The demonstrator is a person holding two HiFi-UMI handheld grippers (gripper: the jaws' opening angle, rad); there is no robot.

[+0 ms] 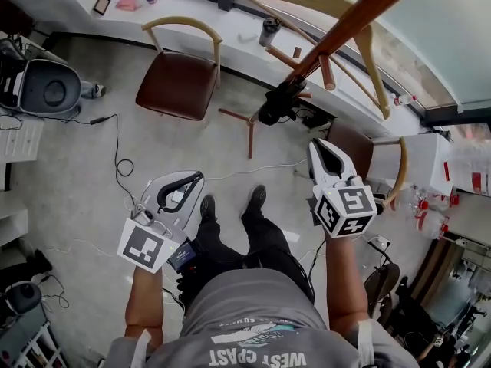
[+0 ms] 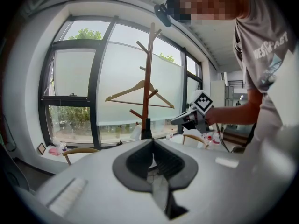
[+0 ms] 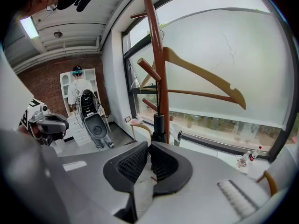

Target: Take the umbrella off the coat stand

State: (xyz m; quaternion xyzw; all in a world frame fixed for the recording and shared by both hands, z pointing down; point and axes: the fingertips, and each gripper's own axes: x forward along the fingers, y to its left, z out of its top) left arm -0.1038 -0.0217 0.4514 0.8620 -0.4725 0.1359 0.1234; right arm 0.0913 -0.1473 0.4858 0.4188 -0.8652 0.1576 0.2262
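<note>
We have done nothing yet: the umbrella [image 1: 276, 104] hangs low on the coat stand [image 1: 349, 25], apart from us. Our left tongs [image 1: 192, 181] and right tongs [image 1: 316, 149] are both closed together and empty; reaching, gripping and lifting off remain.

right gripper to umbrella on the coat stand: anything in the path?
Nothing visible. The umbrella hangs against the stand's pole, straight ahead of the right gripper, with only open air between them. The wooden hanger sits higher up the pole, above that line.
</note>
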